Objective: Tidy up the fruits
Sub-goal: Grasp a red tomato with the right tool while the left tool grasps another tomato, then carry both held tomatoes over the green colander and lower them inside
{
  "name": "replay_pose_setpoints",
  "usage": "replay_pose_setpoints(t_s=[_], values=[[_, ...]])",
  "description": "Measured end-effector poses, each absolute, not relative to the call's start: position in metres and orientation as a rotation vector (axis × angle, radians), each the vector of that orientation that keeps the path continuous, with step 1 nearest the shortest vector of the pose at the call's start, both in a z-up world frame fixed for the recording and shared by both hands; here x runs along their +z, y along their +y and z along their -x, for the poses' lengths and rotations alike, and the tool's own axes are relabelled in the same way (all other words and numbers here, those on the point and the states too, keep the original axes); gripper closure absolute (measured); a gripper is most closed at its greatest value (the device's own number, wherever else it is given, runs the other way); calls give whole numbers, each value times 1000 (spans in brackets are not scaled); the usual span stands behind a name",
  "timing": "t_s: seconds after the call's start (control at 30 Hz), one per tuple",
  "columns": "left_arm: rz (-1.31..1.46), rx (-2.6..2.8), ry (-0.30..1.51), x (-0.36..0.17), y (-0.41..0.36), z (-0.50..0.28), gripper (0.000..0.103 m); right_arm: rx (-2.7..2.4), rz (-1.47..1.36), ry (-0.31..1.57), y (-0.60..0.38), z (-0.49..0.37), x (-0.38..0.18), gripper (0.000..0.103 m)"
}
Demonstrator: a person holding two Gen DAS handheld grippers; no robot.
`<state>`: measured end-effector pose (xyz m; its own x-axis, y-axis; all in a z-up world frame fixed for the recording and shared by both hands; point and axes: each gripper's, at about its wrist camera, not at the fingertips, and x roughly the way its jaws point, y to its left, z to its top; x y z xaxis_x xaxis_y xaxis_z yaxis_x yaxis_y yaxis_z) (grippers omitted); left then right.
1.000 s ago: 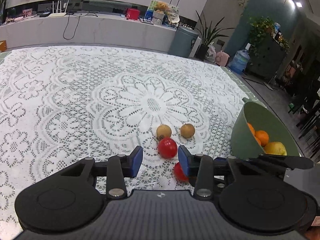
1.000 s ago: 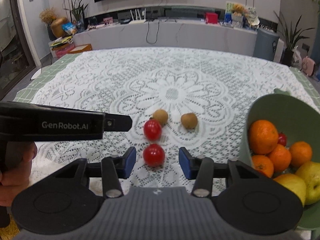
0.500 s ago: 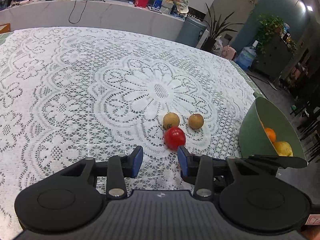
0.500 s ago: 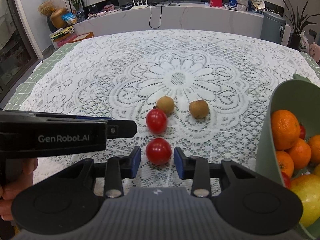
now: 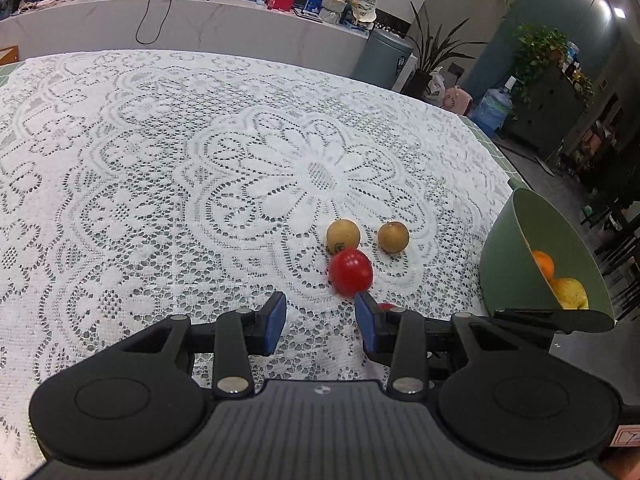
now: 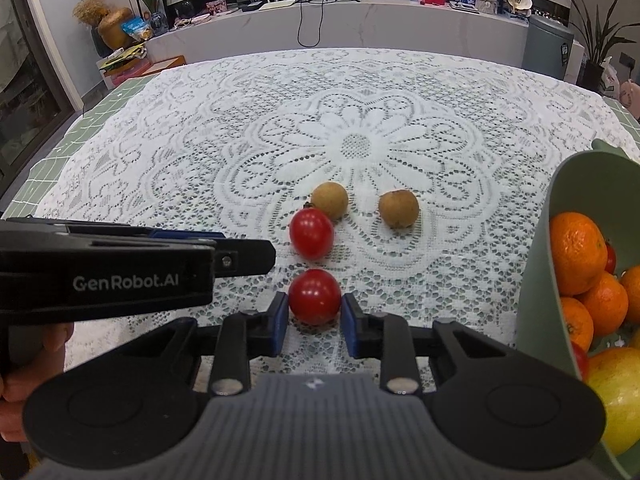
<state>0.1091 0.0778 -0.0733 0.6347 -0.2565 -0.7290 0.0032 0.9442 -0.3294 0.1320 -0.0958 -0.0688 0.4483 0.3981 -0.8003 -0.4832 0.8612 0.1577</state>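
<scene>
Two red tomatoes and two brown round fruits lie on the lace tablecloth. My right gripper is shut on the near tomato, its blue pads touching both sides. The far tomato lies just ahead, touching one brown fruit. The other brown fruit lies to the right. My left gripper is open and empty, just short of the far tomato. A green bowl on the right holds oranges and yellow-green fruit.
The white lace cloth covers the table. In the right wrist view the left gripper's body reaches in from the left, close beside the held tomato. A counter with clutter stands behind the table.
My right gripper's pads have closed in onto the near tomato. My left gripper has shifted a little; the far tomato now sits just ahead of its right finger.
</scene>
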Motion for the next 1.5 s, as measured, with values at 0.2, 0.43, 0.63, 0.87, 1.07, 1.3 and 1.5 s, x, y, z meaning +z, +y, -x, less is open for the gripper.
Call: replay_pose_setpoints(t_s=[0.2, 0.43, 0.63, 0.87, 1.07, 1.3, 1.5], values=[[319, -162, 868, -74, 79, -108, 58, 508, 108, 916, -98, -126, -62, 78], [337, -197, 852, -75, 74, -110, 58, 397, 117, 910, -104, -130, -62, 78], [349, -209, 848, -80, 66, -120, 58, 378, 116, 954, -105, -137, -67, 78], [327, -181, 843, -84, 59, -131, 58, 382, 85, 969, -108, -140, -69, 74], [291, -175, 829, -85, 53, -135, 58, 392, 95, 974, -104, -140, -71, 66], [230, -172, 830, -88, 45, -137, 58, 389, 99, 980, -103, -142, -71, 65], [135, -172, 818, -88, 35, -135, 70, 405, 142, 974, -97, -140, -73, 58]])
